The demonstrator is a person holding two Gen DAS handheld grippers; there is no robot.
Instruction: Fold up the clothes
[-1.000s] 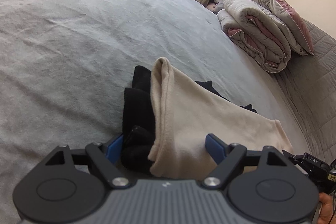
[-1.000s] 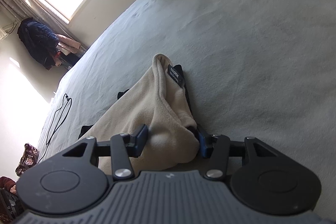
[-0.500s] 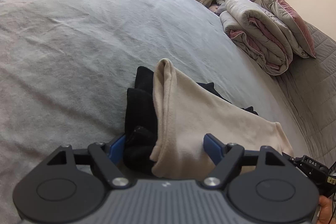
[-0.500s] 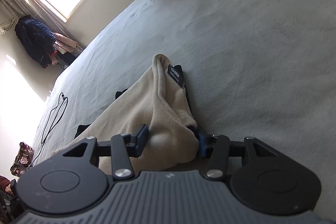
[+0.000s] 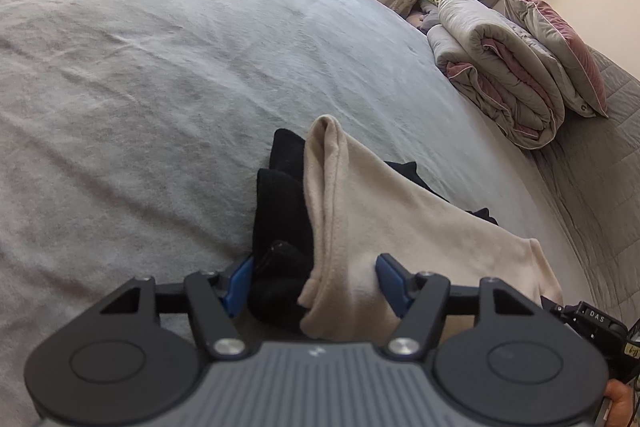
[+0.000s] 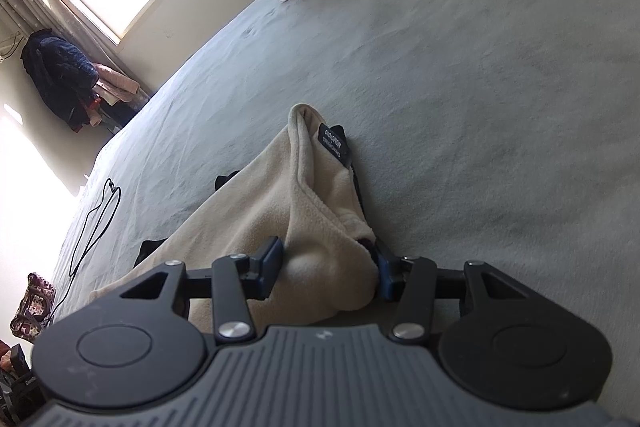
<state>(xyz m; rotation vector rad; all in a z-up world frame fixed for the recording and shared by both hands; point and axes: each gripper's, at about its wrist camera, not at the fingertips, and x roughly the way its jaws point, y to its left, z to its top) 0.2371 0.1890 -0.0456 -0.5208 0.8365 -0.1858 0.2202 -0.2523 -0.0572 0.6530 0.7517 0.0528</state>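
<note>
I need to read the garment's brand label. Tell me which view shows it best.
The right wrist view: the dark label faces the camera near the folded peak of the cream fleece garment, though its white lettering is too small to read. In the left wrist view the label is hidden; only the fleece's outer side and black fabric show.

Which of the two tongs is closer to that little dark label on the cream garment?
Right. The label sits just ahead of the right tongs, on the bunched end they clamp. The left tongs grip the garment's other end, where no label shows.
</note>
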